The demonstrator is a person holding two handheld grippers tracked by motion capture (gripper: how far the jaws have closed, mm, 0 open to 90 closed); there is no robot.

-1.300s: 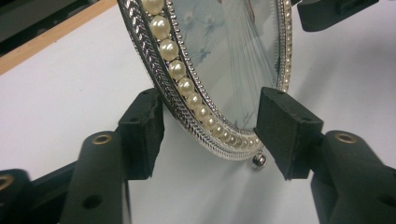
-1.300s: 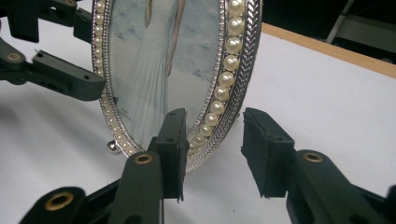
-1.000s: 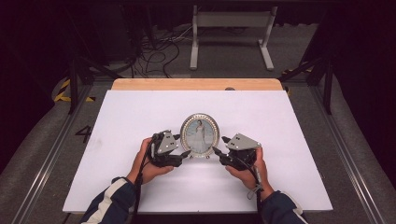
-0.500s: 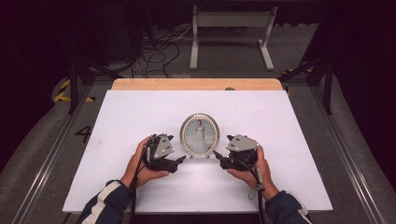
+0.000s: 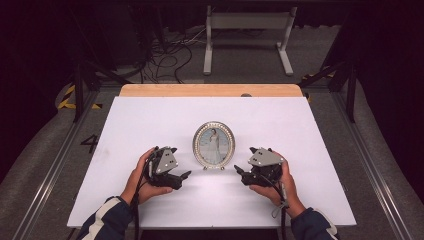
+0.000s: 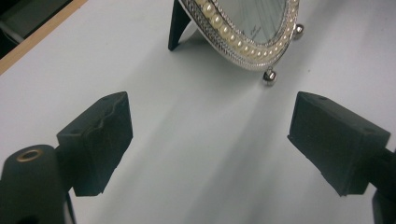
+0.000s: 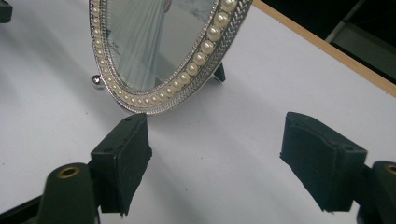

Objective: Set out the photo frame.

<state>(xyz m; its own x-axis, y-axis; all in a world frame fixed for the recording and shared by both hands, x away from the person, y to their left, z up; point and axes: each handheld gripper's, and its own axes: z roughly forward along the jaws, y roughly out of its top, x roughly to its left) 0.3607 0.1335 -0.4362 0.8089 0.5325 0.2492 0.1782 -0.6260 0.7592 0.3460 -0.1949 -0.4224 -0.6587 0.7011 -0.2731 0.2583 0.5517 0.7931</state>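
The desk (image 5: 150,120) is a white board with a bare wooden strip along its far edge, set in a dark room. Beyond it, grey floor carries a tangle of black cables (image 5: 165,50) at 11 o'clock and a white metal stand (image 5: 247,30) at 12 o'clock. Yellow-black hazard tape (image 5: 67,97) lies on the floor at 9 o'clock.

An oval picture frame (image 5: 214,145) with a pearl-beaded silver rim stands upright near the desk centre, on small ball feet and a dark rear prop (image 6: 180,25), facing the person.

The left claw (image 5: 172,179) sits at 8 o'clock of the frame, apart from it, jaws spread and empty. The right claw (image 5: 243,176) sits at 4 o'clock, also spread and empty, apart from the frame. Nothing lies between either claw and the frame.
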